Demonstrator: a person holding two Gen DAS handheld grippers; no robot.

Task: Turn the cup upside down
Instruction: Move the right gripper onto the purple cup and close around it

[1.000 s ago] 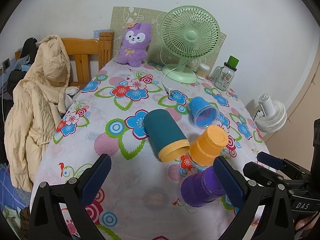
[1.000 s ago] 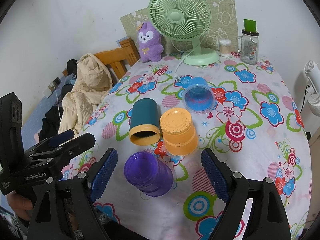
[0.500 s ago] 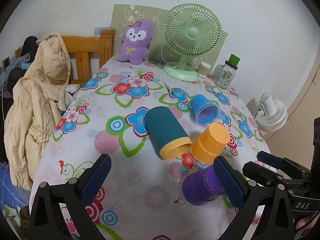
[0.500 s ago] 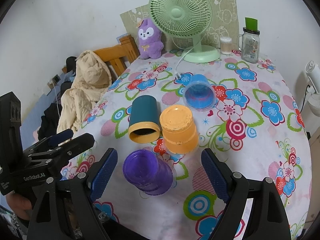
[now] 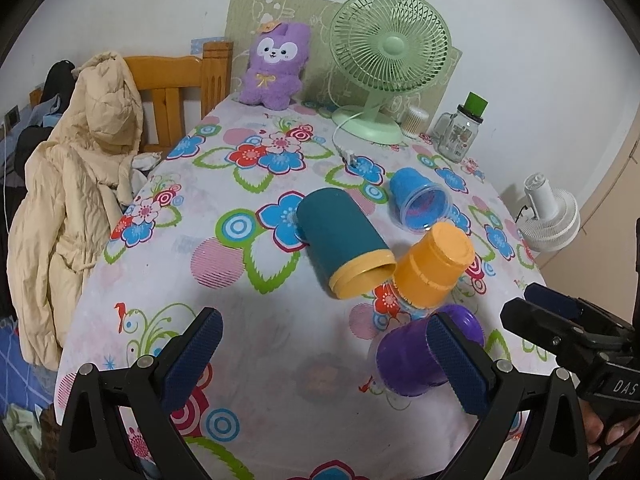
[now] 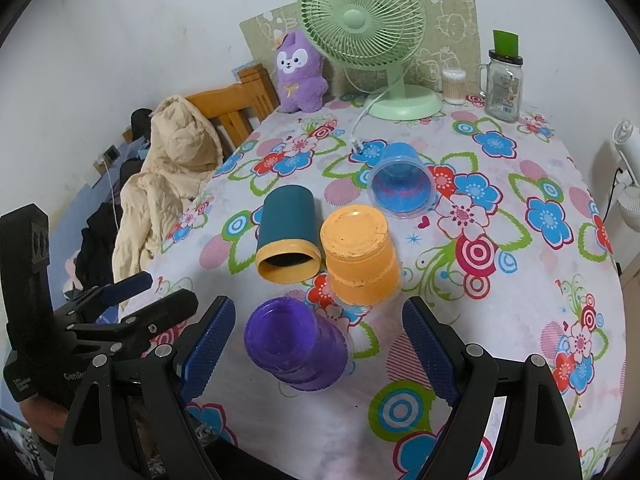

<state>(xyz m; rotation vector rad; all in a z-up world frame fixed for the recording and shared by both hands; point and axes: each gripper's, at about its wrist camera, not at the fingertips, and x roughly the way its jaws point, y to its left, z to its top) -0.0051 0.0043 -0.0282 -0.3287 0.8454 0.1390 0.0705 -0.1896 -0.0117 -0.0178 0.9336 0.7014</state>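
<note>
Your near desk [image 5: 288, 360] edge lies bare between the left tongs [image 5: 320, 364], so you can pass there. To the right the cups crowd together: the purple cup [image 6: 296, 344] sits between the right tongs [image 6: 318, 348], the orange cup [image 6: 360, 260] is just behind it, and the teal cup [image 6: 288, 236] lies on its side beside the orange one. The blue cup [image 6: 400, 184] lies apart, farther back. The desk's right half is open cloth. At the back, the fan [image 6: 364, 32], plush [image 6: 300, 72] and jar [image 6: 504, 84] line the wall. A coat [image 5: 76, 200] hangs off the left edge.
</note>
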